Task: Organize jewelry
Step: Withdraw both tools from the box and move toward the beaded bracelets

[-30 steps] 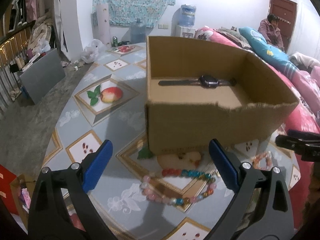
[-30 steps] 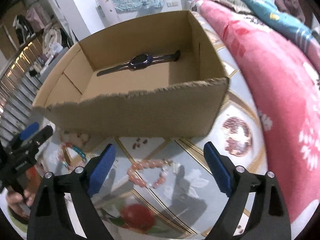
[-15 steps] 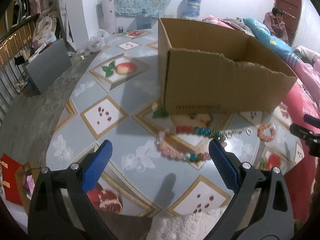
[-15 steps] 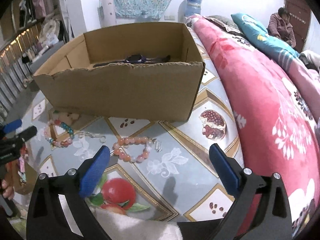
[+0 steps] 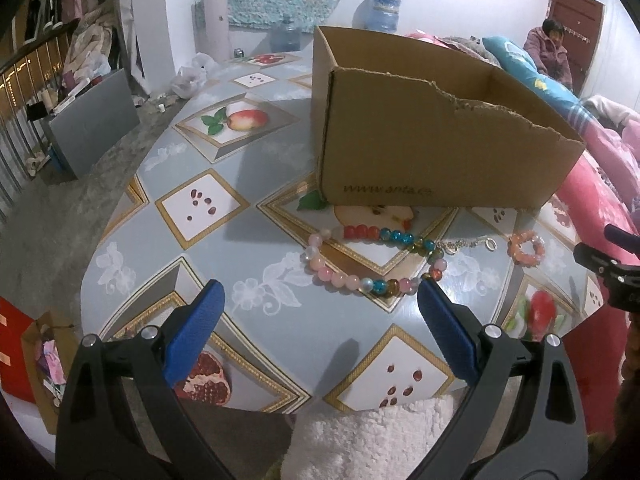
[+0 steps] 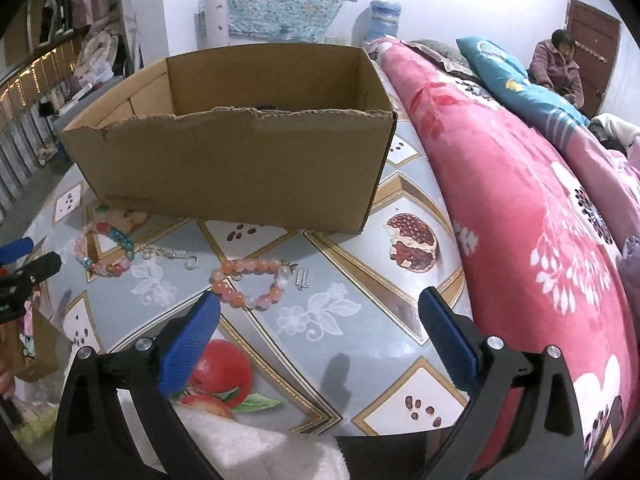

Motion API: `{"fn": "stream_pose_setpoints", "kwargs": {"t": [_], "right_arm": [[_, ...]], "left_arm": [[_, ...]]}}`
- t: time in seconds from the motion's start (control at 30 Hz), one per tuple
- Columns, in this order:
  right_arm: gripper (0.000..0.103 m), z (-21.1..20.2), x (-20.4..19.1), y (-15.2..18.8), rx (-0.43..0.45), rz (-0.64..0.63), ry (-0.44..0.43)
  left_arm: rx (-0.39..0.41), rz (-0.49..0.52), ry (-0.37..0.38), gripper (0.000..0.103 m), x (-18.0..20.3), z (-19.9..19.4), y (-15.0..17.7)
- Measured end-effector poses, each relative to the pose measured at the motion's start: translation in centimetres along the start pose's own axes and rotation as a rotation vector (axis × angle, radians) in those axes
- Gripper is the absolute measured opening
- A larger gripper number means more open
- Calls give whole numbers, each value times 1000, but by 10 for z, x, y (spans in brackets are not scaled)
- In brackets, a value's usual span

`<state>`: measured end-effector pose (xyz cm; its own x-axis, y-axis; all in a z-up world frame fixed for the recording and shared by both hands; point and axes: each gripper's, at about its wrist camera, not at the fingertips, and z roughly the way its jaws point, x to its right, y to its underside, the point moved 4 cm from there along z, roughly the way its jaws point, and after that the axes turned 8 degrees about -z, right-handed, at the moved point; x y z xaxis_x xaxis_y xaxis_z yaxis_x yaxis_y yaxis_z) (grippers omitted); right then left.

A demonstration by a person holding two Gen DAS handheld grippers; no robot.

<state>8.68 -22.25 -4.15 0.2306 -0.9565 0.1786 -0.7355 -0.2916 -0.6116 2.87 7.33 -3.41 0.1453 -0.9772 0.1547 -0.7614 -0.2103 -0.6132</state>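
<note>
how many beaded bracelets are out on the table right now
2. The multicolored bead bracelet lies in front of the cardboard box, toward its left end. The orange bead bracelet lies further right. Anything inside the box is hidden.

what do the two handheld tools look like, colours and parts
Both match: the left tool and right tool each have two black plastic arms with slotted cutouts, silver screw heads at the joints, and flat blue textured pads on the inner faces. No cables or markings show.

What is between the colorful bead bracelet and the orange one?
A silver chain with a hook lies on the table between the colorful bracelet and the orange bracelet. The right wrist view shows it best.
</note>
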Motion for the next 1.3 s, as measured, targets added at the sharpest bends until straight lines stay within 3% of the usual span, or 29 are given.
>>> {"fn": "stream_pose_setpoints", "kwargs": {"t": [0.13,0.3,0.5,0.63,0.8,1.0,1.3], "right_arm": [[96,-7,-2,3,18,-28,35],[96,-13,-12,17,33,-41,-6],[96,8,-27,32,-53,-34,-87],[96,17,-27,31,-64,8,-111],[96,28,-30,31,-78,22,-129],[96,39,-39,28,-95,-36,-108],[97,44,-40,25,-77,-22,-134]], "left_arm": [[4,-4,0,93,-4,-4,4],[-5,2,4,93,-7,-7,14],[-23,26,6,93,-5,2,20],[-38,27,22,93,-1,14,15],[-76,71,-26,93,2,31,18],[-48,104,-26,95,5,32,22],[-52,113,-16,95,4,35,19]]}}
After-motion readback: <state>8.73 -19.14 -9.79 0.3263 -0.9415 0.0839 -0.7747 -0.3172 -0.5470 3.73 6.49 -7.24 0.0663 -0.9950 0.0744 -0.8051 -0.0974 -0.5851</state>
